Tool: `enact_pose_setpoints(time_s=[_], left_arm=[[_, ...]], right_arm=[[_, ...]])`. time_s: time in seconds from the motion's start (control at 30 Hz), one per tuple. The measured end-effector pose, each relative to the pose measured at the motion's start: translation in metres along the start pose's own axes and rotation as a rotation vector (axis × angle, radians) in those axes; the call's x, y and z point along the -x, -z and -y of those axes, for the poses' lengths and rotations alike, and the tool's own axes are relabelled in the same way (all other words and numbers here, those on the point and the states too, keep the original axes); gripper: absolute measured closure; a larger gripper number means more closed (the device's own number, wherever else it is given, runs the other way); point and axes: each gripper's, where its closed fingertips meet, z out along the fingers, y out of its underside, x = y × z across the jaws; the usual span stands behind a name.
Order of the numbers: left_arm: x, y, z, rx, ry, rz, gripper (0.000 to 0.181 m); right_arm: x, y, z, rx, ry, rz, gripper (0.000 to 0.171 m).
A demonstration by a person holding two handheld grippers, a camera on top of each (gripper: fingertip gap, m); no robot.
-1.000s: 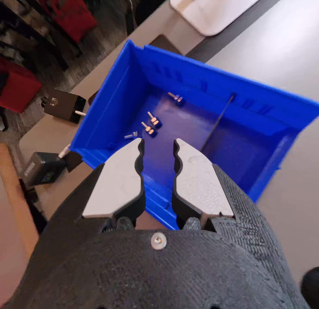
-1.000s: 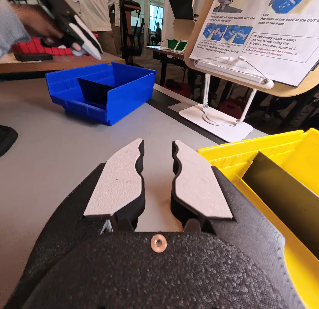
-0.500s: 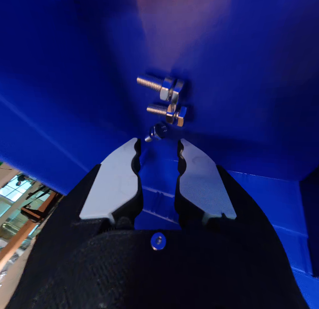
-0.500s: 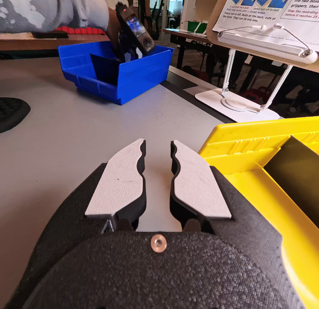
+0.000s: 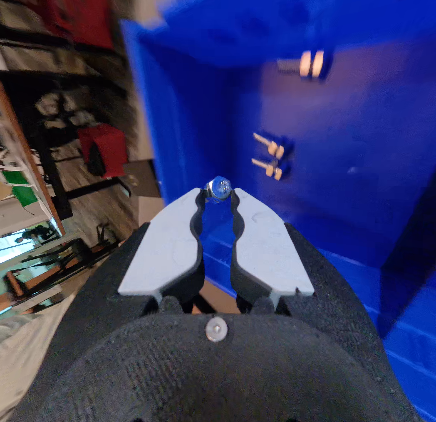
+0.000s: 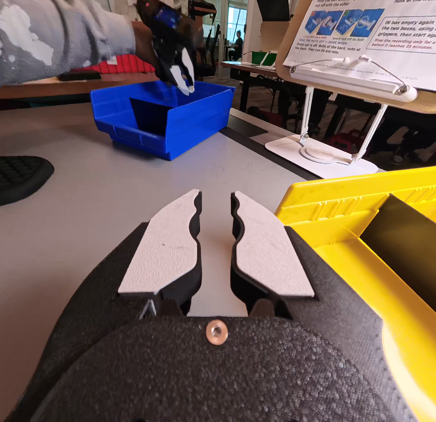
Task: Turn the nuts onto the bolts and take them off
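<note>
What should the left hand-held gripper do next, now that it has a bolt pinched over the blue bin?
Probably carry it toward the right hand-held gripper. The left hand-held gripper pinches a silver hex-head bolt at its fingertips, above the blue plastic bin, while the right one waits open and empty over the grey table. Three more bolts with nuts lie in the bin.

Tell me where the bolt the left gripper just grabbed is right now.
In the left wrist view the bolt is pinched at the tips of the left gripper, lifted above the blue bin, whose floor holds three more bolts to its right.
</note>
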Motion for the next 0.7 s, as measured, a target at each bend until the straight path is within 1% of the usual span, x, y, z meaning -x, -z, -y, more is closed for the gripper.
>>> enact_pose_setpoints(time_s=[0.1,0.2,0.3,0.37,0.4,0.47,0.53,0.57,0.6,0.63,0.7], left_arm=[[0.016,0.074,0.049,-0.347,0.199,0.091,0.159],[0.008,0.166,0.107,-0.771,0.373,0.091,0.159],[-0.020,0.262,0.155,-1.222,0.517,-0.018,0.160],[-0.042,0.316,0.174,-1.499,0.605,-0.128,0.160],[-0.054,0.337,0.180,-1.616,0.640,-0.199,0.160],[-0.075,0.368,0.188,-1.806,0.705,-0.337,0.160],[-0.094,0.384,0.190,-1.946,0.752,-0.478,0.160],[-0.098,0.388,0.191,-2.000,0.781,-0.529,0.160],[-0.102,0.389,0.195,-2.019,0.800,-0.609,0.160],[-0.108,0.391,0.197,-2.037,0.801,-0.699,0.160],[-0.115,0.396,0.197,-2.119,0.798,-0.821,0.160]], right_arm=[[0.001,-0.003,0.019,-0.049,-0.015,-0.005,0.148],[0.008,-0.011,0.060,-0.123,-0.044,0.026,0.148],[0.021,-0.017,0.123,-0.219,-0.026,0.061,0.148],[0.032,-0.019,0.168,-0.272,-0.009,0.084,0.147],[0.037,-0.017,0.190,-0.308,-0.008,0.098,0.147],[0.048,-0.012,0.223,-0.377,-0.025,0.135,0.146],[0.057,-0.008,0.236,-0.426,-0.058,0.184,0.145],[0.060,-0.009,0.235,-0.431,-0.062,0.206,0.145],[0.064,-0.011,0.231,-0.418,-0.053,0.229,0.141],[0.066,-0.014,0.226,-0.406,-0.046,0.246,0.138],[0.066,-0.016,0.220,-0.416,-0.069,0.270,0.137]])
